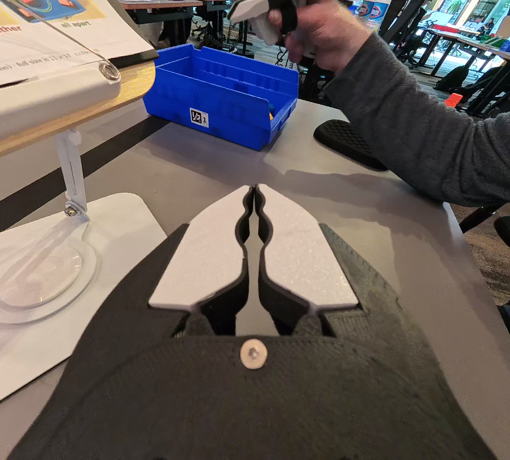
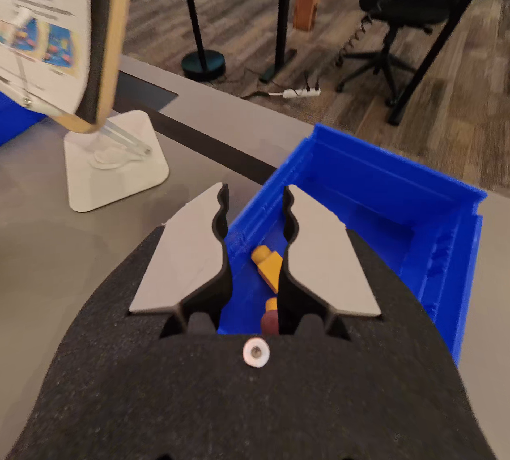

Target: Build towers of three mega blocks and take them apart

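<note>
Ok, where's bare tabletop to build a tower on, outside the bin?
Best: the grey table ahead of the shut left gripper, bordered by blue bin, white stand base and black wrist pad. Crowded: inside the bin, where blocks lie under the open right gripper.

Yellow mega block (image 2: 269, 263) lying tipped on its side in the blue bin (image 2: 386, 198), a dark red one (image 2: 270, 323) just beside it.

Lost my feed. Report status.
Left tongs shut, empty, over table. Right tongs open above blue bin. Yellow block inside. Nothing blocking.
</note>
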Demonstrator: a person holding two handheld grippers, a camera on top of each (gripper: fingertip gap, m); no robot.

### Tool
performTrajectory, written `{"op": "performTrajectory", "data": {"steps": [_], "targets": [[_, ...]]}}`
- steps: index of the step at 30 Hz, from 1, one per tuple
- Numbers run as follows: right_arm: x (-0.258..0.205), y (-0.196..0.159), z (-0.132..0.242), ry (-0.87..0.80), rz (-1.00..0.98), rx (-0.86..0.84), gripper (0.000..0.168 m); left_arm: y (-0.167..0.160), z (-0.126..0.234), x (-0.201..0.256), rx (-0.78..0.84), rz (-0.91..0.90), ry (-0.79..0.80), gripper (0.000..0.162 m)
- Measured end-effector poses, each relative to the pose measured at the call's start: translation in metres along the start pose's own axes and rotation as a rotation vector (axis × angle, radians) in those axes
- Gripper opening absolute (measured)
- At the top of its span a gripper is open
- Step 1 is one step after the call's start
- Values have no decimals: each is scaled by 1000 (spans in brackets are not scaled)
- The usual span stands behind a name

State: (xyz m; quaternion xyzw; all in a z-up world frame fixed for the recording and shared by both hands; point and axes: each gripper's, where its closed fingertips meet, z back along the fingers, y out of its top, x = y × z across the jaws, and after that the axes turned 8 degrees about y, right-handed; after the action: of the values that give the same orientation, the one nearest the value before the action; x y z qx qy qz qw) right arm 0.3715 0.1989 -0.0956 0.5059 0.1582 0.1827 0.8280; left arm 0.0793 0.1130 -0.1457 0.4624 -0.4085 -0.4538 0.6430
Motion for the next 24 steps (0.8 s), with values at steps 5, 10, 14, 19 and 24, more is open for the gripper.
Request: {"op": "performTrajectory", "data": {"steps": [5, 10, 14, 19, 24], "targets": [[-37, 19, -8, 51, 111, 15, 37, 4, 4, -6, 7, -29, 51, 5], [-72, 36, -14, 93, 200, 49, 37, 21, 23, -20, 58, -99, 172, 7], [-97, 44, -19, 130, 255, 66, 36, 39, 56, -50, 102, -157, 360, 12], [-119, 47, -26, 160, 306, 65, 36, 52, 139, -123, 147, -134, 765, 21], [-131, 47, -31, 183, 332, 54, 36, 11, 231, -216, 101, 61, 1144, 53]]}}
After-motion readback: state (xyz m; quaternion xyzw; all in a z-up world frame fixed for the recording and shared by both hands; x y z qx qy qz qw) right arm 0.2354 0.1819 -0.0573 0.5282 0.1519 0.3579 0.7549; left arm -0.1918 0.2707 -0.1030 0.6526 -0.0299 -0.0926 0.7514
